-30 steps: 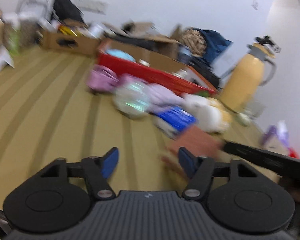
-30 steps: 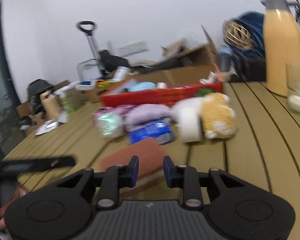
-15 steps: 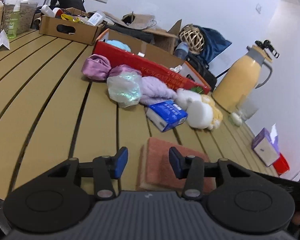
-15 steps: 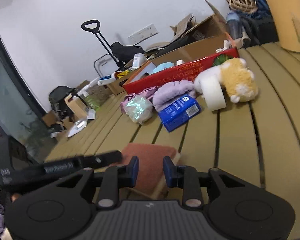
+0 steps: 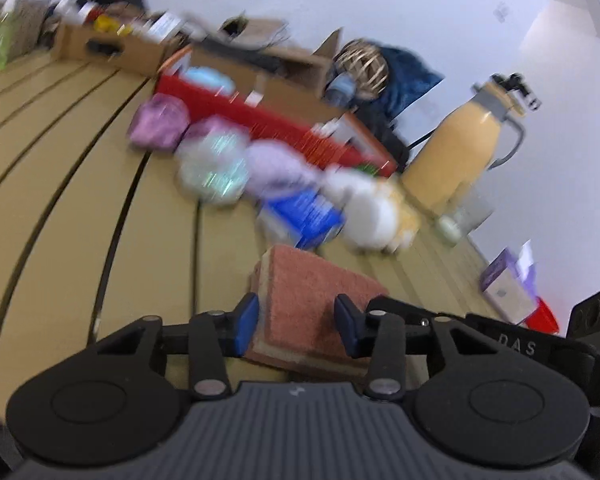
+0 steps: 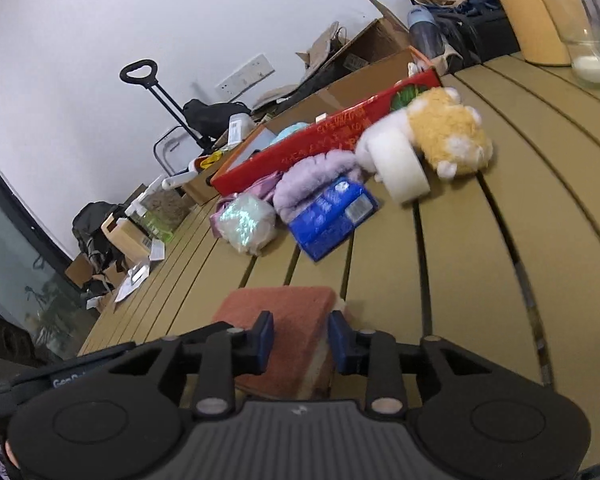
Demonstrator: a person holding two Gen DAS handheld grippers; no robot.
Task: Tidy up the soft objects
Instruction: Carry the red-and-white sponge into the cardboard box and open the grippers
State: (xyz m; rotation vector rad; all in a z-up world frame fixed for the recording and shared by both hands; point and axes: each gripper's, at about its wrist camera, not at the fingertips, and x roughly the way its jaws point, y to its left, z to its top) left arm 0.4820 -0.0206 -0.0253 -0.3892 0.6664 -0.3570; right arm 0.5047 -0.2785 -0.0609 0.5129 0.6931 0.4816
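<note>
A reddish-brown sponge (image 6: 288, 320) with a pale underside is tilted just above the wooden table (image 6: 480, 280). My right gripper (image 6: 301, 342) is shut on the sponge's near end, one blue pad on each side. In the left wrist view the same sponge (image 5: 304, 292) lies between the fingers of my left gripper (image 5: 296, 322), whose jaws are closing. Its left pad is at the sponge's edge and its right pad stands in front of the top face. Soft things lie in a row beyond: a yellow-white plush toy (image 6: 444, 136), a lilac fluffy cloth (image 6: 312, 176) and a shiny bag (image 6: 244, 224).
A blue tissue pack (image 6: 332, 216) and a white roll (image 6: 400, 168) lie among the soft things, in front of a red-sided box (image 6: 340, 136). A yellow thermos (image 5: 460, 152) and a glass (image 6: 592, 40) stand at the right. A purple tissue box (image 5: 508, 284) sits near the table's right edge.
The left jaws have narrowed around the sponge, which now sits deeper between them. The right wrist view has rolled, with the sponge still held in it.
</note>
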